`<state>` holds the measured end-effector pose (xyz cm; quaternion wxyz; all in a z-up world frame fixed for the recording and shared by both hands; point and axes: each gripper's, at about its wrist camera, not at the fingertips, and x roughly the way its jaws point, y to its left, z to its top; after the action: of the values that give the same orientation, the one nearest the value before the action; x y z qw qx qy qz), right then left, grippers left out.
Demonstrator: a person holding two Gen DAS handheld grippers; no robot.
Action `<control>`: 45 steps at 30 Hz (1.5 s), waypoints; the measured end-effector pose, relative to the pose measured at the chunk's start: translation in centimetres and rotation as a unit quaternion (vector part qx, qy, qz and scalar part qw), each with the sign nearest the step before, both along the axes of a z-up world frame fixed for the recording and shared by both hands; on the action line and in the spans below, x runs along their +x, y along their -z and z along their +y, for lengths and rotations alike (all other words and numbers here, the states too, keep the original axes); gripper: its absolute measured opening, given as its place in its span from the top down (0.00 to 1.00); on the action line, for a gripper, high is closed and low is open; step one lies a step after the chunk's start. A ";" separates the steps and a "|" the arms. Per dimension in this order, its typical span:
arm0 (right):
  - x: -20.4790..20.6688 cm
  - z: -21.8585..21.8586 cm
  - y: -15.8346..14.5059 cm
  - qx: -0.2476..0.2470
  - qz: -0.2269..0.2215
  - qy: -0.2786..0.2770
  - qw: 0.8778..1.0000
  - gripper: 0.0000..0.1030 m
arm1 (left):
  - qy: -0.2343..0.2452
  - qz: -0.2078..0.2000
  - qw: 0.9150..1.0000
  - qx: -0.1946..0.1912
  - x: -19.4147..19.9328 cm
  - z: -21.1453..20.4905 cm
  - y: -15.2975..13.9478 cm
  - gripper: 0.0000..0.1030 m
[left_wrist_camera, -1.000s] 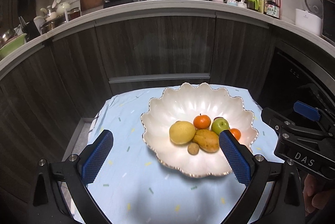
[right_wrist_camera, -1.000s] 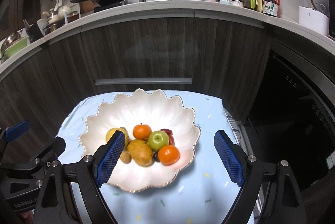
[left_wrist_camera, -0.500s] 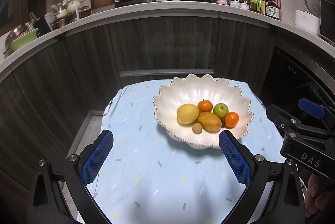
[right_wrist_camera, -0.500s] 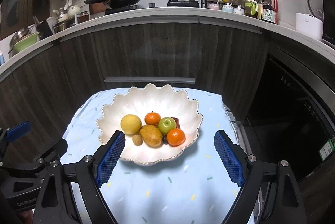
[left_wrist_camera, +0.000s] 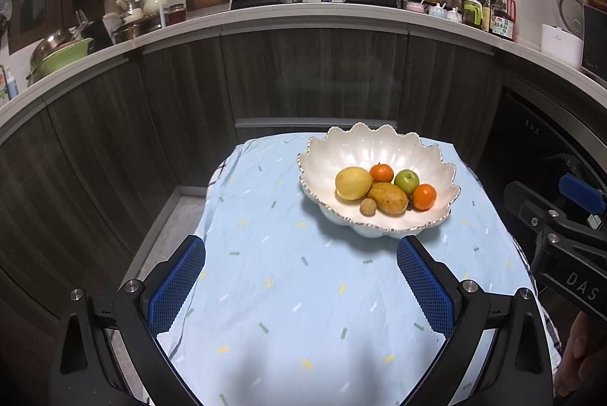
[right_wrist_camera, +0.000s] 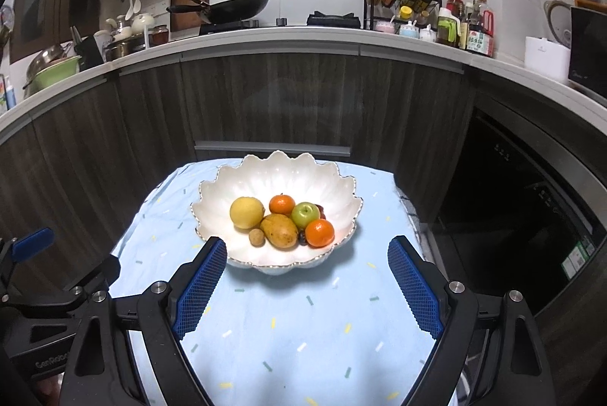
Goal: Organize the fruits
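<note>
A white scalloped bowl [left_wrist_camera: 383,151] [right_wrist_camera: 280,170] stands on the far part of a small table with a light blue cloth [left_wrist_camera: 303,292] [right_wrist_camera: 303,322]. In it lie a yellow lemon [left_wrist_camera: 353,183] [right_wrist_camera: 246,212], two oranges [left_wrist_camera: 424,197] [right_wrist_camera: 320,232], a green apple [left_wrist_camera: 406,181] [right_wrist_camera: 305,214], a brownish mango [left_wrist_camera: 387,198] [right_wrist_camera: 281,230], a small brown fruit [left_wrist_camera: 367,206] [right_wrist_camera: 256,237] and dark fruits, partly hidden. My left gripper [left_wrist_camera: 299,288] and right gripper [right_wrist_camera: 303,284] are both open and empty, held back from the bowl above the near cloth.
Dark wood cabinets [right_wrist_camera: 303,102] curve behind the table under a white counter [left_wrist_camera: 303,15] with a wok, dishes, a spice rack and bottles. A dark appliance front [right_wrist_camera: 531,216] stands at the right. The right gripper's body [left_wrist_camera: 561,239] shows at the right of the left wrist view.
Both grippers have drawn back and up from the bowl, so it looks smaller and farther. Both stay open and empty. The fruits have not moved.
</note>
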<state>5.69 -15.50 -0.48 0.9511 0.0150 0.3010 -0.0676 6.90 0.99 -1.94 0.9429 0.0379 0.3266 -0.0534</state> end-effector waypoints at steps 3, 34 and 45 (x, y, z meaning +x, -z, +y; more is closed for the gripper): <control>-1.0 0.2 -0.2 0.001 -0.002 0.003 1.000 0.15 | -0.003 0.000 1.000 -0.003 -0.9 0.3 0.0 0.00; -4.7 0.4 1.3 0.033 0.030 0.029 0.999 0.15 | -0.021 -0.019 1.000 0.001 -5.7 2.4 0.0 0.00; -4.9 0.3 1.2 0.030 0.028 0.033 0.999 0.15 | -0.021 -0.019 1.000 0.001 -5.8 2.4 -0.1 0.00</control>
<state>0.81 -15.17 -1.72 0.9386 0.0516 0.3291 -0.0901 1.06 3.37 -1.83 0.9497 0.0330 0.3097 -0.0322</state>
